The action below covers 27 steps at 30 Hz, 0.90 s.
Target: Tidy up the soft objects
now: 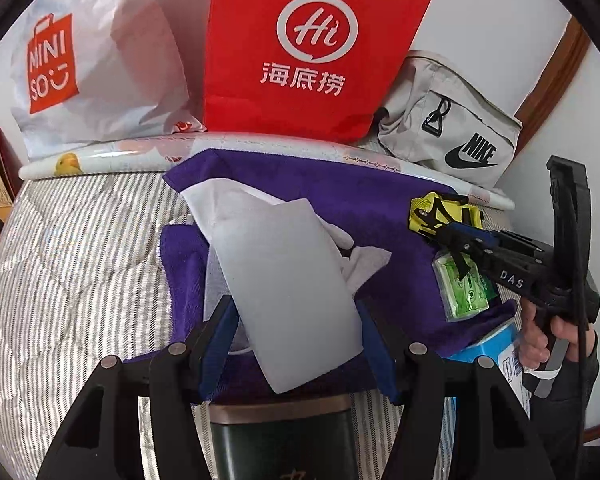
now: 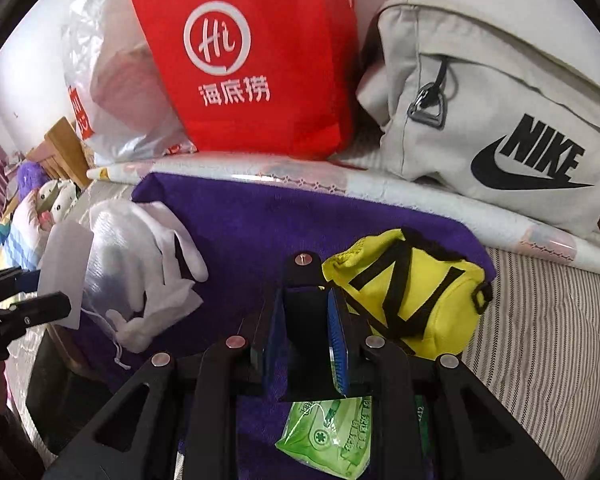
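A purple towel (image 1: pixel 340 200) lies on the striped bed, also in the right wrist view (image 2: pixel 260 216). My left gripper (image 1: pixel 296 316) is shut on a flat pale grey-white piece (image 1: pixel 284 280) over white gloves (image 1: pixel 364 260); the piece (image 2: pixel 62 256) and the gloves (image 2: pixel 160 248) show at the left in the right wrist view. My right gripper (image 2: pixel 306 336) is shut on a black strap of the yellow pouch (image 2: pixel 412 292); it appears at the right of the left wrist view (image 1: pixel 428 216). A green tissue pack (image 2: pixel 332 436) lies below it.
A red paper bag (image 1: pixel 308 48), a white Miniso bag (image 1: pixel 88 68) and a grey Nike bag (image 1: pixel 452 120) stand along the wall behind a rolled sheet (image 1: pixel 260 148). A dark box (image 1: pixel 284 436) and a blue pack (image 1: pixel 496 344) sit near me.
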{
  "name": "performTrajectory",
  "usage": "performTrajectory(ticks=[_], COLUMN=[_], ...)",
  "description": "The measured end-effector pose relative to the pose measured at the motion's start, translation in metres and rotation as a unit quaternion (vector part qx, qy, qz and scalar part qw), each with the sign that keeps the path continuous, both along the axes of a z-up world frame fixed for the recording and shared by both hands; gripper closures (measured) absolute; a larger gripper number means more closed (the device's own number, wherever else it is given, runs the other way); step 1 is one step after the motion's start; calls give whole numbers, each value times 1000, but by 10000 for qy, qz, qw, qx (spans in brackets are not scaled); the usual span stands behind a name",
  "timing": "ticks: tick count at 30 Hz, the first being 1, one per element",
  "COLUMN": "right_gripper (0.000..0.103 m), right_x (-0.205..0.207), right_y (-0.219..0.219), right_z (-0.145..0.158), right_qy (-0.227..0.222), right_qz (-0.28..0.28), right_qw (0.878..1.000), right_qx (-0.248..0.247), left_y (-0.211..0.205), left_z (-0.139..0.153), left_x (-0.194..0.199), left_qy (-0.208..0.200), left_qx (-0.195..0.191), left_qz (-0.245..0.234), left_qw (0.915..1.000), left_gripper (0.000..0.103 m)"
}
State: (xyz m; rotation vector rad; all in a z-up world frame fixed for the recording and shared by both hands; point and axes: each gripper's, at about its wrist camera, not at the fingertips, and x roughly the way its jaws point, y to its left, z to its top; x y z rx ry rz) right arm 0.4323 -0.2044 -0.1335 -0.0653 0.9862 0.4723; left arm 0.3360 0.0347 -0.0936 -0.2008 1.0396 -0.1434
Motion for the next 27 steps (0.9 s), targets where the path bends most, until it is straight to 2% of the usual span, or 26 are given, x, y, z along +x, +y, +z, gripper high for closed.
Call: performTrajectory(ticks=[8,18,20,22,27], right_gripper=[79,78,75,63,62], right_x=[7,6,5,3,-1], right_y=[-2,-4,-5,-7,-10], right_z=[-13,-11,-7,-2,11], right_qy=[370,399,357,291,176], right_qz=[-59,-67,-87,-116,-142], right_qw=[9993,9992,9993,9995,9995], right_qx=[4,49,50,97,211], left_y=[-6,-19,-20,-22,-28], left_z=[-7,-12,-14,-15,-17], left_x=[20,36,38,40,41], left_qy=[182,260,285,302,301], left_qx=[-130,-104,-121,-127,-144], left_qz=[-118,-314,-317,-316,-364], left_qw=[9997,9991,9990,9990,9988], left_gripper=[44,43,43,43,41])
